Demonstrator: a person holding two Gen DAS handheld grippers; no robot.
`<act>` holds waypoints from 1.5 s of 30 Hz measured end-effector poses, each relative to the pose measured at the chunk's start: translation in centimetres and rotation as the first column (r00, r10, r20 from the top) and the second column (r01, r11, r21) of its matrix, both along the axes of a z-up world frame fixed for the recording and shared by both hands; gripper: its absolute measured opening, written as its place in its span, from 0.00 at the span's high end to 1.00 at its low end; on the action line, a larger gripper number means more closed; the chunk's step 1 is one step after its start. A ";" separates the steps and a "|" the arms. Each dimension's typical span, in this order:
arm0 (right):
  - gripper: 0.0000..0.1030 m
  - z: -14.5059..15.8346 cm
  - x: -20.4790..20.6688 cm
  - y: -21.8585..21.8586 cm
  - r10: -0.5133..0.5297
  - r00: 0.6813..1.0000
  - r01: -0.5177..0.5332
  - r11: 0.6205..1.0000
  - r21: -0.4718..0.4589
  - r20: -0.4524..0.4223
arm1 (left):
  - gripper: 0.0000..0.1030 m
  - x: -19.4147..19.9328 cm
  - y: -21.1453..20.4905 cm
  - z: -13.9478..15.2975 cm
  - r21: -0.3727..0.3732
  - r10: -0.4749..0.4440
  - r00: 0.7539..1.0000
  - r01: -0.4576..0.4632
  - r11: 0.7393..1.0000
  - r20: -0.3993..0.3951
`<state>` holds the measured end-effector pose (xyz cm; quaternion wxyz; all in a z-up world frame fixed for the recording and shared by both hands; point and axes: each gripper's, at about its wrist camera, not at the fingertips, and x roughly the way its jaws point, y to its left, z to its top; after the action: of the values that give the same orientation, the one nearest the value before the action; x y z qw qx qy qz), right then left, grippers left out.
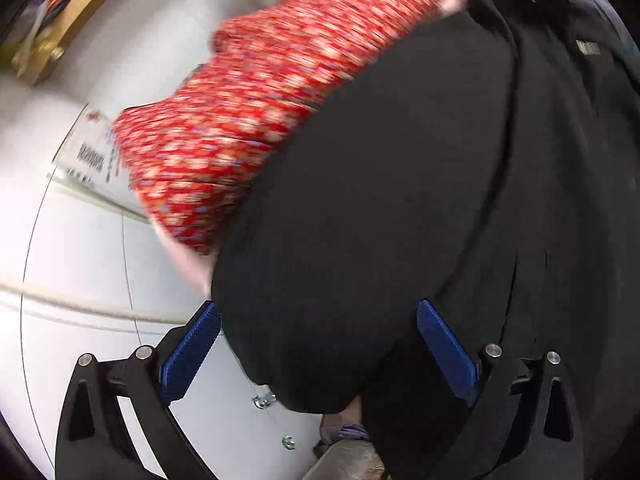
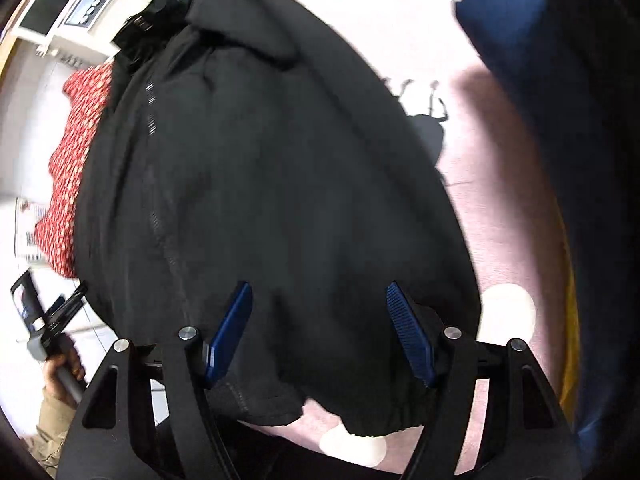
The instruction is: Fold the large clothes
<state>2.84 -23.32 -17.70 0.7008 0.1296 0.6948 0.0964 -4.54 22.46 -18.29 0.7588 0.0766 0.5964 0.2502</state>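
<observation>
A large black jacket (image 2: 280, 184) lies spread on a pink sheet (image 2: 492, 216), zip running down its left side and collar at the far end. It fills the right of the left wrist view (image 1: 400, 220). My right gripper (image 2: 320, 312) is open over the jacket's near hem, blue pads (image 2: 412, 340) apart with nothing between them. My left gripper (image 1: 316, 328) is open at the jacket's rounded edge, with black fabric lying between its blue pads (image 1: 192, 352). The left gripper also shows at the left edge of the right wrist view (image 2: 44, 320), held by a hand.
A red floral cloth (image 1: 256, 112) lies beside the jacket, also in the right wrist view (image 2: 72, 168). A white floor (image 1: 80, 280) lies beyond the bed edge. A dark blue cloth (image 2: 516, 32) lies at the far right. White furniture (image 2: 68, 8) stands at the back left.
</observation>
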 end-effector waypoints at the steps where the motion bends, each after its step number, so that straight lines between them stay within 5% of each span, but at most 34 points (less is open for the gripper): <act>1: 0.32 0.3 -0.1 0.4 0.015 1.000 -0.015 1.000 -0.008 0.006 | 0.06 0.2 0.0 -0.7 0.019 0.001 1.000 -0.001 1.000 -0.015; 3: 0.32 0.6 -0.4 0.8 0.031 0.999 -0.031 0.999 -0.020 0.011 | 0.07 1.0 0.9 -2.4 0.093 0.063 0.996 -0.057 0.994 -0.069; 5: 0.32 0.6 -0.8 0.9 0.037 0.999 -0.037 0.999 -0.030 0.005 | 0.16 1.6 2.7 -2.9 0.053 0.136 0.989 -0.134 0.990 -0.053; 6: 0.32 0.7 -0.8 1.0 0.036 0.999 -0.036 0.999 -0.031 0.003 | 0.30 1.8 3.4 -2.9 0.025 0.160 0.986 -0.159 0.987 -0.046; 8: 0.32 1.0 -1.2 0.9 0.033 0.999 -0.033 0.999 -0.035 0.000 | 0.75 2.4 4.0 -2.5 -0.043 0.169 0.985 -0.170 0.984 -0.035; 9: 0.32 1.0 -1.2 0.9 0.031 1.000 -0.031 0.999 -0.036 0.000 | 0.94 2.8 3.9 -1.9 -0.004 0.163 0.986 -0.163 0.987 -0.037; 16: 0.32 1.4 -1.2 1.5 0.019 1.000 -0.018 0.999 -0.032 0.013 | 0.95 3.0 7.7 8.5 0.034 0.238 0.948 -0.251 0.968 0.209; 22: 0.32 1.7 -1.3 2.1 0.002 1.000 -0.002 0.999 -0.033 0.019 | 0.95 8.1 11.3 21.8 0.125 0.124 0.876 -0.204 0.971 0.465; 25: 0.32 2.2 -1.6 2.2 -0.020 0.999 0.021 0.999 -0.043 0.033 | 0.95 11.9 13.5 24.4 0.125 0.093 0.857 -0.180 0.976 0.507; 30: 0.32 2.8 -2.4 1.4 -0.080 0.996 0.082 0.994 -0.072 0.038 | 0.95 19.4 21.1 23.5 0.107 0.159 0.868 -0.235 0.966 0.470; 33: 0.32 2.6 -3.4 0.3 -0.136 0.990 0.138 0.987 -0.086 0.024 | 0.90 23.7 26.6 19.0 0.091 0.293 0.897 -0.339 0.936 0.331; 35: 0.32 2.1 -4.1 -0.6 -0.174 0.985 0.174 0.979 -0.105 0.007 | 0.71 24.5 28.6 16.2 0.077 0.372 0.898 -0.399 0.914 0.237; 36: 0.32 1.8 -4.2 -0.8 -0.187 0.982 0.186 0.976 -0.113 0.001 | 0.52 24.8 29.0 15.1 0.101 0.395 0.897 -0.419 0.902 0.199; 40: 0.32 0.6 -4.9 -2.5 -0.225 0.974 0.218 0.961 -0.171 -0.025 | 0.05 23.3 27.0 14.7 0.139 0.324 0.912 -0.365 0.920 0.252; 45: 0.32 -0.1 -4.0 -5.7 -0.247 0.969 0.237 0.948 -0.215 -0.023 | 0.06 19.6 22.5 17.3 0.071 0.201 0.921 -0.237 0.969 0.334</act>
<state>-1.19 -29.04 -17.80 0.6995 0.1414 0.6972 -0.0676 15.04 44.99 -0.94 0.8082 0.0089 0.4538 0.3751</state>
